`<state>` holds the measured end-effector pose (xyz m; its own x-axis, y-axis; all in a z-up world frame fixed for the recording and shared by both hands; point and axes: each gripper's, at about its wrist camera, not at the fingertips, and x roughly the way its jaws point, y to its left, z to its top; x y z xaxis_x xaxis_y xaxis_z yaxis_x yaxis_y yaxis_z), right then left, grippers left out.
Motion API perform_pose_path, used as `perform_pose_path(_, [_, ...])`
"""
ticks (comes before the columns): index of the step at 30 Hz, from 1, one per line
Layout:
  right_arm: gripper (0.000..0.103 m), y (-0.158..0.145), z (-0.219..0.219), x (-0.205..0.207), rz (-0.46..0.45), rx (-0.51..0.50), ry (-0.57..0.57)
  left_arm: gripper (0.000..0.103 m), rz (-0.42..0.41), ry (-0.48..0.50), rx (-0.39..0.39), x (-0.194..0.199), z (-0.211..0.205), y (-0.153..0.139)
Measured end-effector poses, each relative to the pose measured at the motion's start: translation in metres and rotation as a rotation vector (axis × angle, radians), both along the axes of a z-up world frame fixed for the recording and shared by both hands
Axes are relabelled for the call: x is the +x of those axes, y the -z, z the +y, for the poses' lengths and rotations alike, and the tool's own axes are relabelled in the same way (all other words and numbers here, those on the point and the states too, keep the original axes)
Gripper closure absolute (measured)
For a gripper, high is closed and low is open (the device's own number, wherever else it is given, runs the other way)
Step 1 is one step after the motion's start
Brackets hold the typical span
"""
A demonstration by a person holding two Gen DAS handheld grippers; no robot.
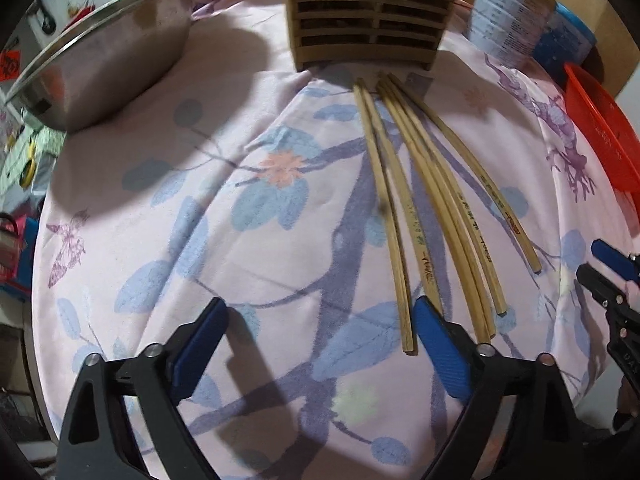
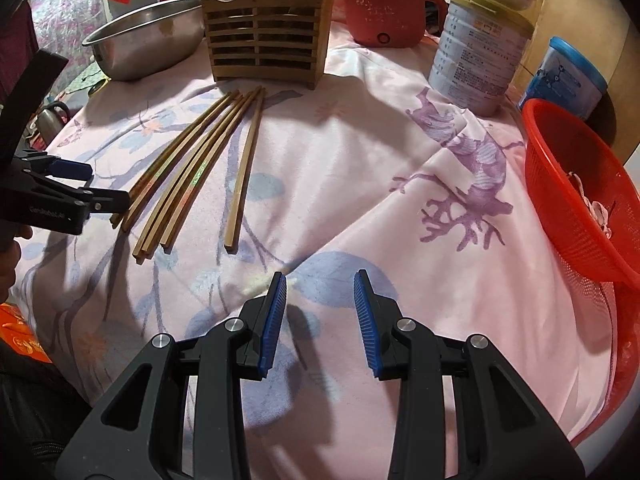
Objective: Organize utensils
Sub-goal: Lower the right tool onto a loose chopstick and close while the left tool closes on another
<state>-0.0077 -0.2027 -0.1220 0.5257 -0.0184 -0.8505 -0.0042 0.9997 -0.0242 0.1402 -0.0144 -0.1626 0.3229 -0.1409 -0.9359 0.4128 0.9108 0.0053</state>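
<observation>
Your left gripper (image 1: pixel 320 344) was open, and the bundle of thin, smooth bamboo chopsticks (image 1: pixel 424 208) lay just ahead and to its right, their near ends beside its right finger. Their long axis ran away from you toward the slatted wooden utensil holder (image 1: pixel 368 12) on the floral-clothed counter (image 1: pixel 160 240). Your right gripper (image 2: pixel 320 316) was also open, empty, with the chopsticks well to its left, so your left was nearer.
</observation>
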Motion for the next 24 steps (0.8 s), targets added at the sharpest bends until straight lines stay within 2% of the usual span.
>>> perform_pose_path(3, [0.067,-0.001,0.002,0.0,-0.003,-0.009,-0.014,0.038,-0.04,0.038,-0.015,-0.005,-0.006,-0.004])
perform_pose_path(4, [0.067,-0.001,0.003,0.0,-0.003,-0.012,-0.018,0.051,-0.052,0.043,-0.018,-0.005,-0.009,-0.004])
perform_pose_path(5, [0.067,-0.001,0.003,-0.001,-0.005,-0.015,-0.022,0.068,-0.074,0.051,-0.028,-0.006,-0.008,-0.005])
perform_pose_path(6, [0.067,-0.002,0.004,-0.001,-0.008,-0.02,-0.025,0.075,-0.09,0.056,-0.035,-0.006,-0.007,-0.006])
perform_pose_path(7, [0.067,-0.003,0.003,-0.002,-0.012,-0.023,-0.026,0.091,-0.096,0.056,-0.037,-0.007,-0.005,-0.006])
perform_pose_path(8, [0.067,-0.004,0.003,-0.002,-0.016,-0.023,-0.027,0.097,-0.094,0.05,-0.045,-0.006,-0.002,-0.007])
perform_pose_path(10, [0.067,-0.006,0.001,-0.001,-0.028,-0.013,-0.025,0.097,-0.078,0.024,-0.069,-0.002,0.006,-0.008])
perform_pose_path(18, [0.066,-0.006,0.015,0.018,-0.047,0.069,-0.08,0.094,-0.054,-0.098,-0.069,-0.001,0.042,-0.011])
perform_pose_path(22, [0.066,-0.004,0.024,0.024,-0.041,0.086,-0.104,0.075,-0.063,-0.106,-0.065,-0.007,0.048,-0.012])
perform_pose_path(24, [0.067,-0.001,0.025,0.027,-0.033,0.099,-0.108,0.072,-0.077,-0.097,-0.055,-0.011,0.045,-0.011])
